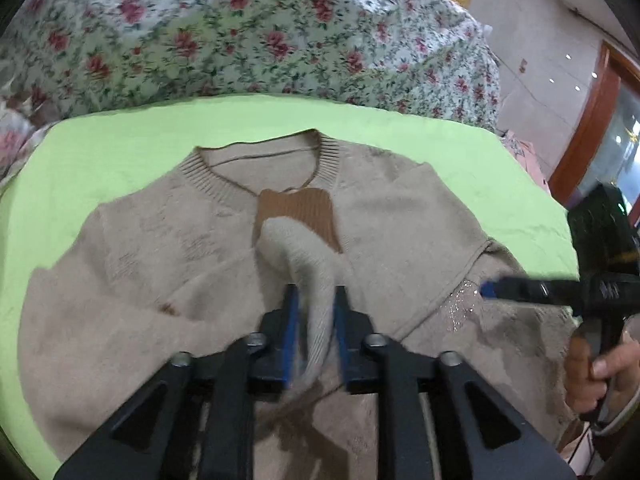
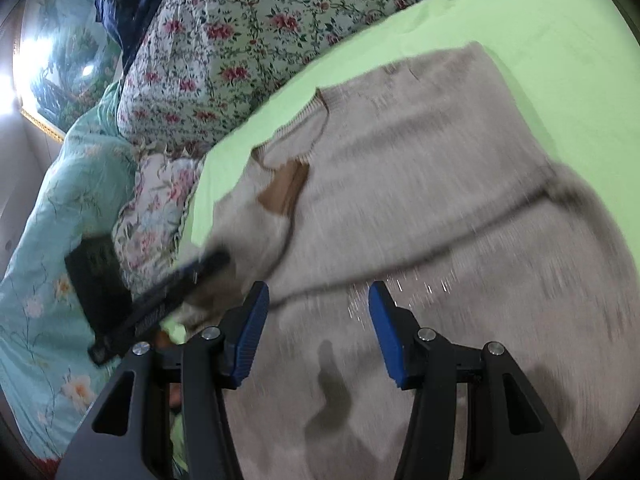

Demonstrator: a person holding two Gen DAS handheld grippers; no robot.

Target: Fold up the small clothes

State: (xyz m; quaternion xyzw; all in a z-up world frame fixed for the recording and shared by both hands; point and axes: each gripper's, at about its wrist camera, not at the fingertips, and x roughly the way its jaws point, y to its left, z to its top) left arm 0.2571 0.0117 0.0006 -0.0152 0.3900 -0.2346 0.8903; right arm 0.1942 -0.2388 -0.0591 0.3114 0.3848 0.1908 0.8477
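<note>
Beige sweater (image 1: 168,264) spread flat on the green sheet (image 1: 120,136), collar toward the floral quilt (image 1: 240,32). Left gripper (image 1: 314,300) over the sweater's middle, sleeve (image 1: 304,256) between its slightly parted pads, brown cuff (image 1: 296,208) just below the collar. Right gripper (image 2: 318,300) spread, nothing between, above the sweater's other sleeve.

left gripper (image 1: 314,300) jaws narrow, right gripper (image 2: 318,300) jaws apart

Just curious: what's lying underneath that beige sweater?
The beige sweater lies on a lime-green cloth, visible around its edges. Whatever is under that cloth, or directly beneath the sweater's middle, is covered.
</note>
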